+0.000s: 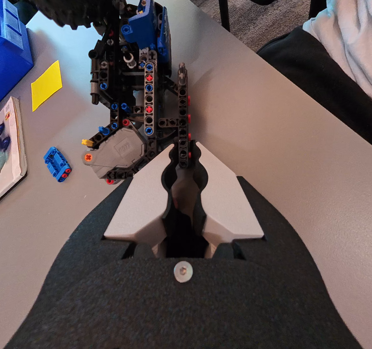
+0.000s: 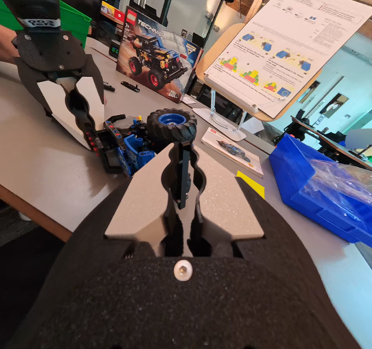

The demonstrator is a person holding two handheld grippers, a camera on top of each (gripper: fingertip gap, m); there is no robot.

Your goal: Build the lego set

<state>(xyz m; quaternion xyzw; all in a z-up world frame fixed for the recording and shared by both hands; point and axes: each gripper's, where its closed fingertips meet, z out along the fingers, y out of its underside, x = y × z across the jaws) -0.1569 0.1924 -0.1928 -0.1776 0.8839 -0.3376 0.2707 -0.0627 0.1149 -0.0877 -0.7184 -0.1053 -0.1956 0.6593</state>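
A partly built toy truck chassis (image 1: 136,101) of black beams with blue and red pins lies on the grey table (image 1: 261,138). My left gripper (image 1: 183,150) is shut on a black holed beam (image 1: 182,117) at the chassis's near right side. In the right wrist view the chassis (image 2: 128,146) lies on its side with a black tyre on a blue wheel (image 2: 172,125) on top. My right gripper (image 2: 182,148) is shut on a thin black beam (image 2: 184,174) just below the tyre. The left gripper (image 2: 88,130) shows at the left, gripping the chassis's end.
A small blue block (image 1: 57,164), a yellow paper (image 1: 46,85), a booklet (image 1: 10,146) and a blue bin (image 1: 12,51) lie left. The right wrist view shows the kit box (image 2: 157,63), an instruction board on a stand (image 2: 271,47), a blue bin (image 2: 322,194) and the table's edge (image 2: 30,208). Across from one pair of fingers to the other is roughly 15 cm.
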